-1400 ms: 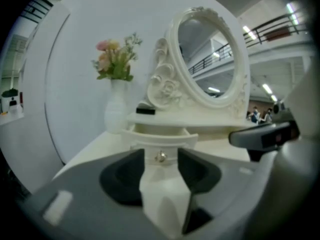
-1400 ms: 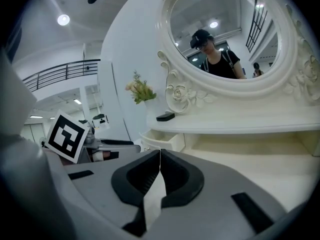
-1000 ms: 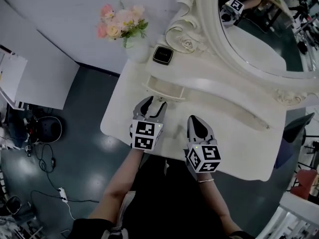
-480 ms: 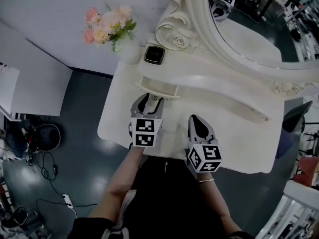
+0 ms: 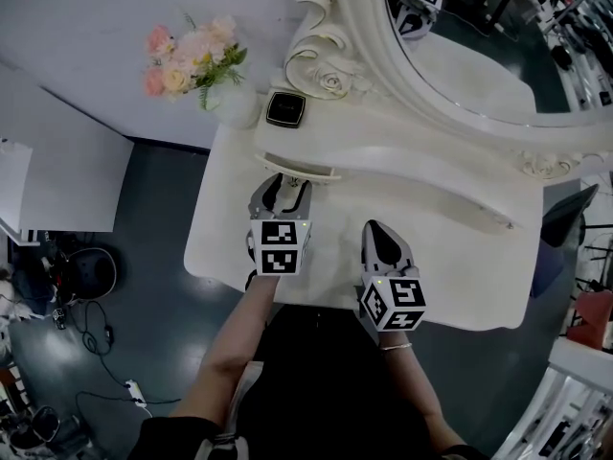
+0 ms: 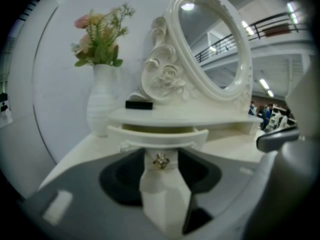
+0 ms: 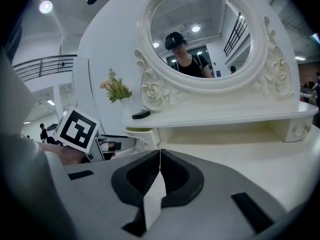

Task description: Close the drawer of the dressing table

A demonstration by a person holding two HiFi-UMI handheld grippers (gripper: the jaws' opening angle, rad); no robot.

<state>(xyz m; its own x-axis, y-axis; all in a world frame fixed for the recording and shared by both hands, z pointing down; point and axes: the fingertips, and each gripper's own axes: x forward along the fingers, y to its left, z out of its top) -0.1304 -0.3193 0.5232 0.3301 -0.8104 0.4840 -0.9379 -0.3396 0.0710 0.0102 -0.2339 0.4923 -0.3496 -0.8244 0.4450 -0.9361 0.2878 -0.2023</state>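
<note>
Two grippers are over the front of the white dressing table [image 5: 222, 247], each held in a hand. The left gripper [image 5: 284, 190] points at the drawer [image 5: 299, 169], which sits under the left end of the raised shelf [image 5: 412, 161] and stands a little way out, with a dark slit along its top edge. In the left gripper view its jaws are narrowly apart, and the small gold knob [image 6: 160, 160] of the drawer front shows in the gap right at their tips. The knob is narrower than the gap, and it looks as if the tips are up against the drawer front, though contact cannot be confirmed from this blurred view.

The right gripper [image 5: 374, 230] is to the right of the left one and apart from it, over bare tabletop near the front edge. Its jaws are pressed together with nothing between them; only a thin seam shows in its own view.

Behind the drawer, a black case [image 5: 285, 109] lies on the left end of the shelf. Beside it stands a white vase [image 5: 233, 102] of pink and cream flowers [image 5: 187, 54]. The oval mirror [image 5: 460, 56] in its carved frame rises above the shelf.
</note>
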